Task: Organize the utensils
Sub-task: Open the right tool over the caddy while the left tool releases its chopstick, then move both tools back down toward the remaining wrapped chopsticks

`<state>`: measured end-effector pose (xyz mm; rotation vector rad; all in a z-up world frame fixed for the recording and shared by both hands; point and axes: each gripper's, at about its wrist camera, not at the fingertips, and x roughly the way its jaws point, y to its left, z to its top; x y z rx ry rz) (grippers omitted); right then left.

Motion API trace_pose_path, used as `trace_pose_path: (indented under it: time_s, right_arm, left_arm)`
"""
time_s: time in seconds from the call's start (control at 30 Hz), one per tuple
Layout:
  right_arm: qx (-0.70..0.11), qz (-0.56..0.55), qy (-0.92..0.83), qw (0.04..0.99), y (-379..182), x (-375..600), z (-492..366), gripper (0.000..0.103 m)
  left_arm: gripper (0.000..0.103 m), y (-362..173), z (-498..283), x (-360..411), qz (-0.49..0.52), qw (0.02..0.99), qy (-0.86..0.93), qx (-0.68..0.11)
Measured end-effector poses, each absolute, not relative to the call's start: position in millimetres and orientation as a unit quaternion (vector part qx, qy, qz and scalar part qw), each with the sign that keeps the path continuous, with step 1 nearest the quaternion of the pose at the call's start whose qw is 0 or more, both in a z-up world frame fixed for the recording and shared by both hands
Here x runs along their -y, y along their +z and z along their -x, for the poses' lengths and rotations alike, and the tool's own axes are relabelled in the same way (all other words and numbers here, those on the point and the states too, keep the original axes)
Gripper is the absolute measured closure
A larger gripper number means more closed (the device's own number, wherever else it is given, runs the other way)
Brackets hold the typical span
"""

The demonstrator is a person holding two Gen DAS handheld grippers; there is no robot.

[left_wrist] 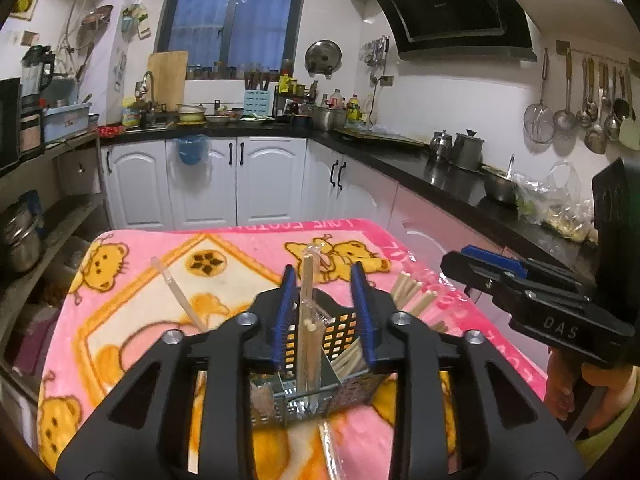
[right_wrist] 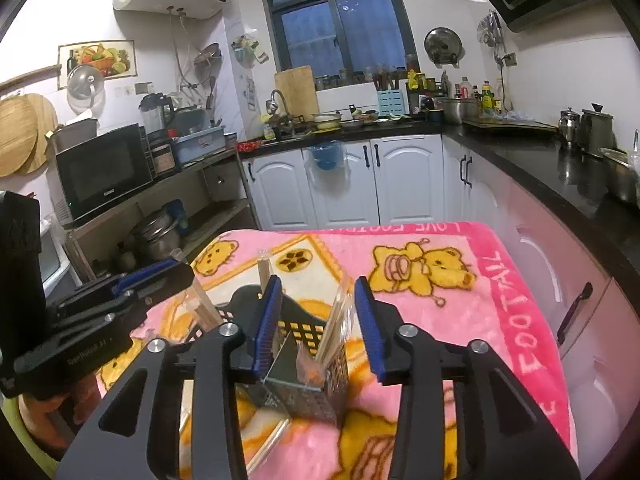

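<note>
A perforated metal utensil caddy (left_wrist: pixel 344 364) with dividers stands on the pink bear blanket (left_wrist: pixel 224 264). My left gripper (left_wrist: pixel 325 312) is open right above it, jaws either side of a wrapped pair of chopsticks (left_wrist: pixel 308 320) that stands upright in a middle compartment. Bare wooden chopsticks (left_wrist: pixel 412 296) lean out of the right compartment. In the right wrist view my right gripper (right_wrist: pixel 318 322) is open over the caddy (right_wrist: pixel 320 368), jaws either side of wrapped chopsticks (right_wrist: pixel 334 328) leaning in it. The left gripper (right_wrist: pixel 120 292) appears at the left there; the right gripper (left_wrist: pixel 500 272) appears at the right in the left wrist view.
A wrapped utensil (left_wrist: pixel 176 292) sticks up at the caddy's left. Another wrapped pair (left_wrist: pixel 332 452) lies on the blanket near the front edge. White cabinets (left_wrist: pixel 200 184) and a black counter (left_wrist: pixel 452 172) surround the table; a shelf with a microwave (right_wrist: pixel 100 168) is on the left.
</note>
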<state>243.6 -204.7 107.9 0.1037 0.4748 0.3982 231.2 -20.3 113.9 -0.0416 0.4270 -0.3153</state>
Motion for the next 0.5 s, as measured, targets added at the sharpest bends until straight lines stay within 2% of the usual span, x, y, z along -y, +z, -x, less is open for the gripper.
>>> trace_pose_path:
  time_s: [0.23, 0.33, 0.37, 0.43, 0.5]
  right_arm:
    - [-0.234, -0.049, 0.197, 0.951, 109, 213, -220, 0.044]
    - [-0.231, -0.041, 0.199, 0.952, 109, 214, -209, 0.039]
    - [-0.23, -0.039, 0.199, 0.952, 109, 214, -206, 0.038]
    - [-0.227, -0.033, 0.2, 0.952, 108, 214, -199, 0.034]
    - [-0.225, -0.028, 0.203, 0.953, 107, 214, -192, 0.033]
  left_arm:
    - [0.054, 120, -213, 17, 0.036, 0.961, -0.166, -0.217]
    - [0.039, 121, -206, 15, 0.04, 0.96, -0.168, -0.219]
    - [0.038, 121, -203, 15, 0.039, 0.96, -0.168, -0.219]
    - [0.026, 120, -199, 14, 0.04, 0.96, -0.168, -0.22]
    - [0.023, 119, -195, 13, 0.043, 0.96, -0.166, -0.222]
